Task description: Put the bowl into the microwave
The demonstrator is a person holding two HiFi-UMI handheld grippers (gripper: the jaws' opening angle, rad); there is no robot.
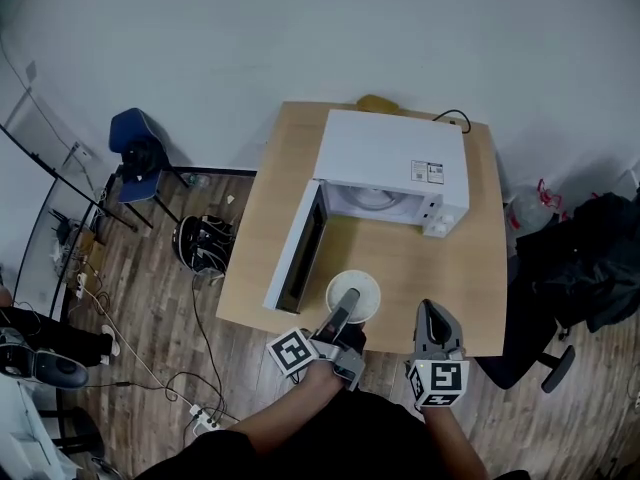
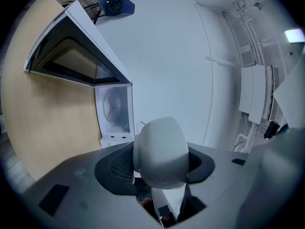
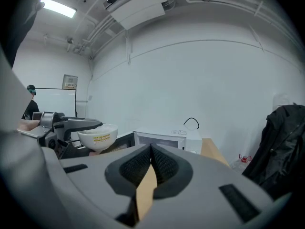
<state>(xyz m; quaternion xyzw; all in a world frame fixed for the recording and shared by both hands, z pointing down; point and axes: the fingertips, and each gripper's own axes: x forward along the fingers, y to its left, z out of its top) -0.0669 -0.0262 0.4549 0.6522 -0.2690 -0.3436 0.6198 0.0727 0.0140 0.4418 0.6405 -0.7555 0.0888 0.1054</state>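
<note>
A white bowl (image 1: 368,288) hangs just above the wooden table (image 1: 420,268), in front of the white microwave (image 1: 395,158). The microwave door (image 1: 298,248) stands wide open to the left, and the glass turntable (image 1: 372,199) shows inside. My left gripper (image 1: 349,300) is shut on the bowl's near rim. In the left gripper view the bowl (image 2: 159,149) fills the gap between the jaws of the left gripper (image 2: 159,168). My right gripper (image 1: 428,310) hovers to the bowl's right, shut on nothing; in its own view the right gripper (image 3: 151,152) has its pads touching and the bowl (image 3: 97,136) is at the left.
A black cable (image 1: 452,116) and a yellowish object (image 1: 378,103) lie behind the microwave. A blue chair (image 1: 140,158) and floor cables (image 1: 200,348) are left of the table; a black office chair with a jacket (image 1: 585,268) is at the right.
</note>
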